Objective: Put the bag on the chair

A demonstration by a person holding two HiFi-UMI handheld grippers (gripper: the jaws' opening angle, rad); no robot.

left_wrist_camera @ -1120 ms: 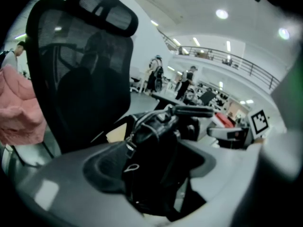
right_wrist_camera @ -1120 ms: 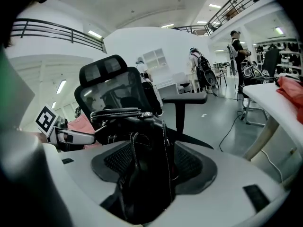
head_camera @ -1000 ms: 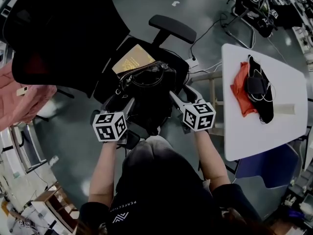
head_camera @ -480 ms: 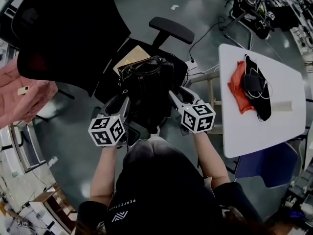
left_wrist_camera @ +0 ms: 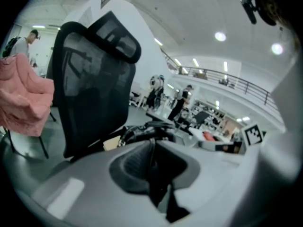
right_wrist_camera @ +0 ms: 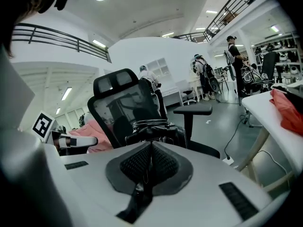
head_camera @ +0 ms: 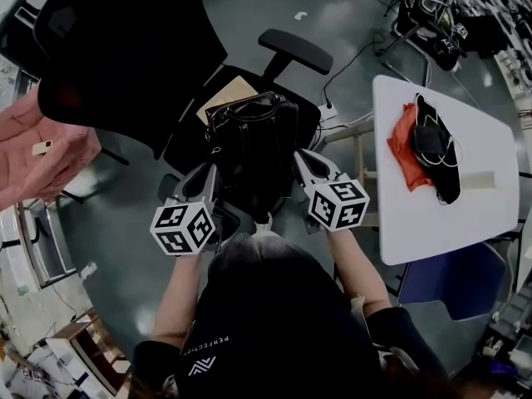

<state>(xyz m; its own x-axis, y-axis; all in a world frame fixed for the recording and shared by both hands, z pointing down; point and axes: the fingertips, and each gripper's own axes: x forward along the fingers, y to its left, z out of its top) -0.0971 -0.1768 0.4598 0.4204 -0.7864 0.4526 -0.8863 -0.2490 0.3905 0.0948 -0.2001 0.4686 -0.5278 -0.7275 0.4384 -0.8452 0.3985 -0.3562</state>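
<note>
- The handbag [head_camera: 253, 148] stands upright on the office chair's [head_camera: 125, 56] seat.
- The left gripper [head_camera: 206, 178] and right gripper [head_camera: 304, 165] fingers have just been closing and now meet empty.
- Back off without snagging its handles.

Grippers: I count two, the left gripper [head_camera: 206, 179] and the right gripper [head_camera: 306, 163].
Bags: one black bag [head_camera: 253, 152].
Office chairs: one black chair [head_camera: 125, 48].
Tables: one white table [head_camera: 449, 223].
Cloths: one red cloth [head_camera: 407, 148], one pink garment [head_camera: 41, 156].
Books: one tan book [head_camera: 223, 100].
</note>
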